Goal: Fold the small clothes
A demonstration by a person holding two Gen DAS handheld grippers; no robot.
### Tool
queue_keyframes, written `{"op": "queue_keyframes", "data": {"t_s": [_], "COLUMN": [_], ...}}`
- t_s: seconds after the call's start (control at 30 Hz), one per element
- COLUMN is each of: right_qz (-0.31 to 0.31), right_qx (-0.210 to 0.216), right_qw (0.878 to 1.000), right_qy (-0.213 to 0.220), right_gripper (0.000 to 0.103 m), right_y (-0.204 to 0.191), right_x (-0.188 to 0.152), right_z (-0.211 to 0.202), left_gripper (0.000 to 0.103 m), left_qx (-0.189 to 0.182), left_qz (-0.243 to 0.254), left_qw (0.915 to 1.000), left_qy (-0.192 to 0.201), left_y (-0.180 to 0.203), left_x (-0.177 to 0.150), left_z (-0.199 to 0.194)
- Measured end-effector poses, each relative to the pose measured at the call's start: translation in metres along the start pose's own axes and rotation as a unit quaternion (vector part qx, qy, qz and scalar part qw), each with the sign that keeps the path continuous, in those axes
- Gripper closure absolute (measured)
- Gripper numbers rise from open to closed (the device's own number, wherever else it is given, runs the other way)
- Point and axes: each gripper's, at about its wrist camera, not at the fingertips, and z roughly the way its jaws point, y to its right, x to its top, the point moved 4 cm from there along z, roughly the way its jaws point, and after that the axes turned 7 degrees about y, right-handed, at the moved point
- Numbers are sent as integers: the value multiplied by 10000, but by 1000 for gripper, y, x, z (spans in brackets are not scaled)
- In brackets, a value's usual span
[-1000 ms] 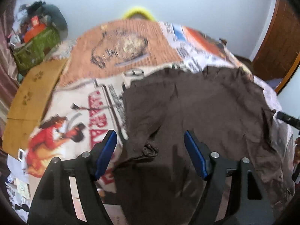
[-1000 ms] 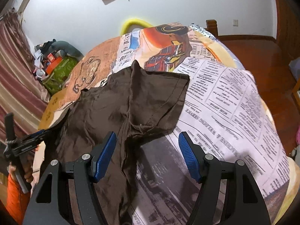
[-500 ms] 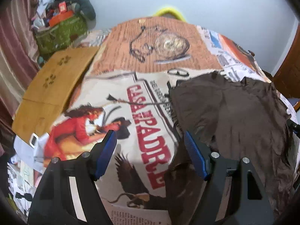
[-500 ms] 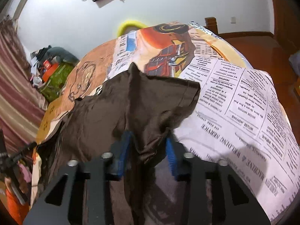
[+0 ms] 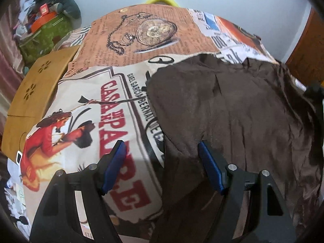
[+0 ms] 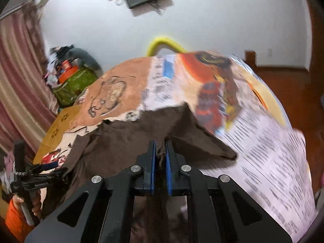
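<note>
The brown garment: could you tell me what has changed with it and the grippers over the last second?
The right gripper closed on the brown garment and lifted a fold. The left gripper shifted to the garment's left edge, jaws open as before. The printed bedspread is unchanged.

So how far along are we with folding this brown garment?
Early. Done: the brown garment is spread on the printed bedspread, no fold visible. In hand: the right claw is shut on a pinch of its edge. The left claw hangs open over the other edge, gripping nothing. Left: the folds themselves.
</note>
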Motion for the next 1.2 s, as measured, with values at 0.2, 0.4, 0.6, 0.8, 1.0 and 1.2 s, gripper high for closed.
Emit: {"op": "queue_keyframes", "data": {"t_s": [0.2, 0.4, 0.6, 0.8, 1.0, 1.2], "right_qz": [-896, -1466, -1346, -1234, -793, -349], "right_qx": [385, 530, 661, 691, 392, 525], "right_qw": [9941, 9811, 9791, 9840, 9943, 9959], "right_qy": [-471, -1144, -1376, -1087, -587, -643], "right_gripper": [95, 91, 69, 60, 51, 51], "right_y": [-49, -69, -59, -48, -29, -27], "right_x": [-18, -57, -52, -35, -10, -2], "right_z": [32, 58, 36, 3, -5, 25], "left_gripper": [28, 26, 24, 24, 24, 24], "left_qx": [-118, -19, 2, 30, 80, 128], "left_qz": [-205, -122, -167, -136, -108, -74], "left_qw": [9997, 9999, 9998, 9999, 9999, 9999], "left_qy": [-5, 69, 61, 78, 83, 89], "left_y": [-5, -2, -2, -1, 0, 1], "left_x": [-3, -6, -6, -6, -7, -7], "left_z": [1, 0, 2, 2, 2, 2]}}
